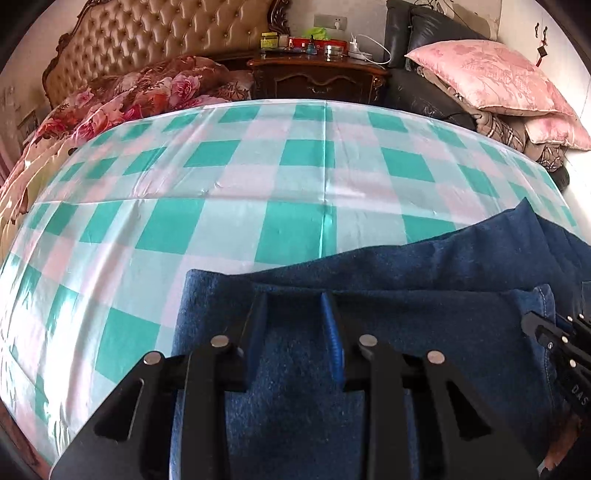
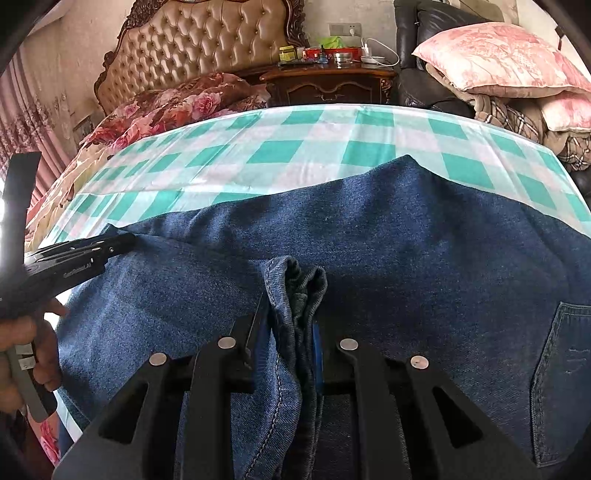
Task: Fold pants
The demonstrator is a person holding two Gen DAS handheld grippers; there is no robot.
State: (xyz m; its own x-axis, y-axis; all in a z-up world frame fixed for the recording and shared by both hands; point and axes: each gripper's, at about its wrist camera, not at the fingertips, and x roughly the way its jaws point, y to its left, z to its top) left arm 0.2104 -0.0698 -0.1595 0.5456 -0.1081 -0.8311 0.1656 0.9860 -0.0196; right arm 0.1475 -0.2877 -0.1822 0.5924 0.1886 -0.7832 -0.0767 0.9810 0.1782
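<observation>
Right gripper (image 2: pixel 291 332): fingers closed on a bunched, stitched hem of the jeans (image 2: pixel 369 229), the denim wad filling the gap between the blue pads. Left gripper (image 1: pixel 295 321): fingers stand apart over a flat fold of the jeans (image 1: pixel 369 325); denim lies between them, but whether they pinch an edge of it or merely rest on it cannot be told from this low angle. In the right wrist view the left gripper (image 2: pixel 110 245) reaches in from the side with its tip at the jeans' left edge, held by the person's hand (image 2: pixel 22 354).

The jeans lie at the near edge of the bed, spread over a green-and-white checked sheet (image 1: pixel 221 184); a back pocket (image 2: pixel 565 369) shows at the right. Beyond the sheet: a floral quilt (image 1: pixel 147 88), a tufted headboard (image 1: pixel 155 33), a nightstand (image 1: pixel 317 77) and pink pillows (image 1: pixel 487 74).

Risks, as judged: the thick hem wad could slip from the right pads if pulled hard, dropping the fold. If the left fingers hold nothing, a one-sided lift would skew the fold. The glossy sheet may let the jeans slide towards the bed edge.
</observation>
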